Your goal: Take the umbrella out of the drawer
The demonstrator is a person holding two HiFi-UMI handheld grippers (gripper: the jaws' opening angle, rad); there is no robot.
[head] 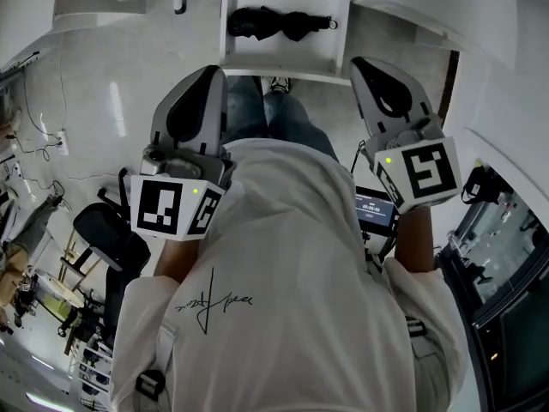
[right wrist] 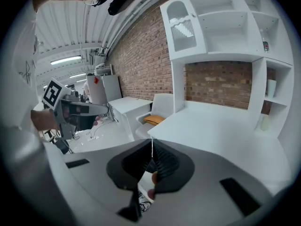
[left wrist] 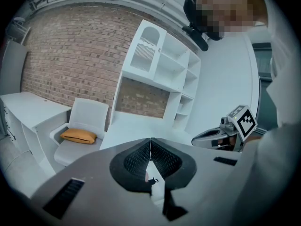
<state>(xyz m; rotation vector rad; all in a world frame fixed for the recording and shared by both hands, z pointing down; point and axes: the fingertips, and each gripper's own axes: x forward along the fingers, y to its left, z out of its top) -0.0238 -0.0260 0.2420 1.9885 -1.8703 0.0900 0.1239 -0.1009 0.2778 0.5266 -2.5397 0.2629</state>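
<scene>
While peering down from the head view, can spot the black umbrella (head: 279,22) lying flat in the open white drawer (head: 283,63), way up at the top. Runs left to right across the drawer, bunched thicker end at left, little loop end pointing right. Got the left gripper (head: 208,75) and right gripper (head: 367,65) held nearer the body, apart from the umbrella, both aimed toward the drawer. Fingers pressed together on both, nothing pinched between.
</scene>
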